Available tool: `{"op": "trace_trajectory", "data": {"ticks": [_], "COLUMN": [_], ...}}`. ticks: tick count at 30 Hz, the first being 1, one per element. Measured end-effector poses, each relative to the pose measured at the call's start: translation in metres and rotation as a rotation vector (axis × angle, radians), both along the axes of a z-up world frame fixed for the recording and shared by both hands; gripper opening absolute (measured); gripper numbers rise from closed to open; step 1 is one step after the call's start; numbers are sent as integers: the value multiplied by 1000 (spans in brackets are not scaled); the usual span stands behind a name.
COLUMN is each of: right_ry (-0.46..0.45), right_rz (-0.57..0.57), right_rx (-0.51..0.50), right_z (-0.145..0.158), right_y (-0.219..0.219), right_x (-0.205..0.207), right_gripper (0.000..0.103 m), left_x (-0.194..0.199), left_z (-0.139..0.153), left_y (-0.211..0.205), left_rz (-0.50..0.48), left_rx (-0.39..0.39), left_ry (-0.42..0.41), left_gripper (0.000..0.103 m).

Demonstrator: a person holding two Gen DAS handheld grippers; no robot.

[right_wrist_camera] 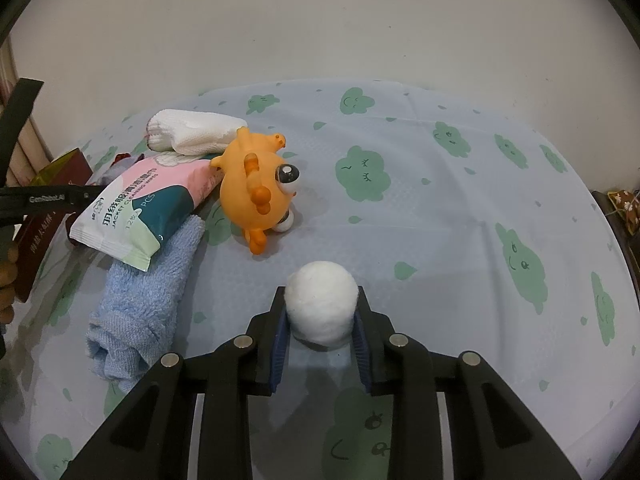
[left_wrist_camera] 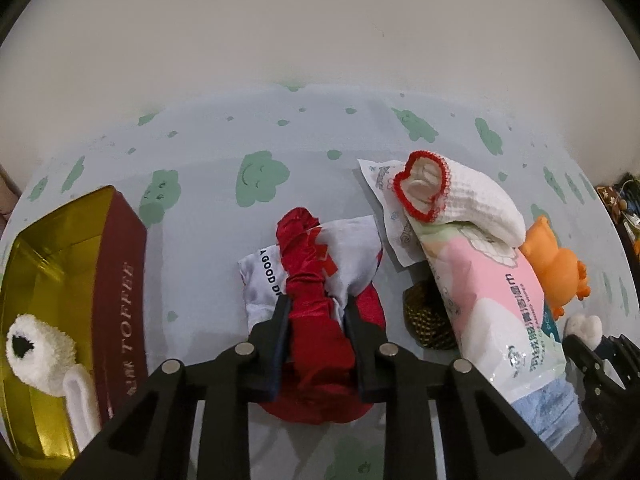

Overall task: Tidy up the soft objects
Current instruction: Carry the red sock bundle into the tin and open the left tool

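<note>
your left gripper (left_wrist_camera: 316, 308) was clamped on the red cloth (left_wrist_camera: 316, 328), fingers tight on both sides of its bunched middle. the cloth lay over a grey pouch (left_wrist_camera: 352, 252) w/ black lettering, on the cloud-print sheet (left_wrist_camera: 224, 136). left of it sat the gold tin (left_wrist_camera: 44, 248) w/ a dark red side, a fluffy white sock (left_wrist_camera: 40, 352) inside it. to the right: wipes pack (left_wrist_camera: 484, 284), w/ a white red-trimmed cloth (left_wrist_camera: 468, 196) on top, an orange toy (left_wrist_camera: 556, 260) just beside, and a dark netted thing (left_wrist_camera: 424, 316) partly under the pack.

your right gripper (right_wrist_camera: 320, 304) held the white ball (right_wrist_camera: 321, 304), pads touching both sides, ball near the sheet; can't tell if it rested on it. ahead-left in that view lay the orange toy on its side, touching the wipes pack, which overlapped a blue towel (right_wrist_camera: 144, 304).
</note>
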State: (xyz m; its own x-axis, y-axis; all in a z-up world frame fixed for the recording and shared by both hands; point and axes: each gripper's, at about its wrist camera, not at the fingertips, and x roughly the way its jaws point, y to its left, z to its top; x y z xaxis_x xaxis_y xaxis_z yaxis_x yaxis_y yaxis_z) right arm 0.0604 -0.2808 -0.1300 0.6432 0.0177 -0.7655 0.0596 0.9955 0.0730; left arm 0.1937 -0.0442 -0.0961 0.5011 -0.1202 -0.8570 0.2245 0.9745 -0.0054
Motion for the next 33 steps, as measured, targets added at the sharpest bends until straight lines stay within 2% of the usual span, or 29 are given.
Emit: {"op": "trace_trajectory", "data": {"ticks": [3,19,33], "right_ry": [1,2,2], "right_rz": [0,-2,-3], "right_rx": [-6,-17,-17], "right_z": [0,0,0], "right_y": [1,2,2], "right_x": [0,0,0], "right_gripper": [28,28,28], "left_x": [-5,-38,-48], "left_z": [6,46,81], "left_y": [3,9,59], "left_rz": [4,6,88], "left_rx": [-19,-15,7], "left_ry": [0,-65,-121], "left_gripper": [25,25,25]}}
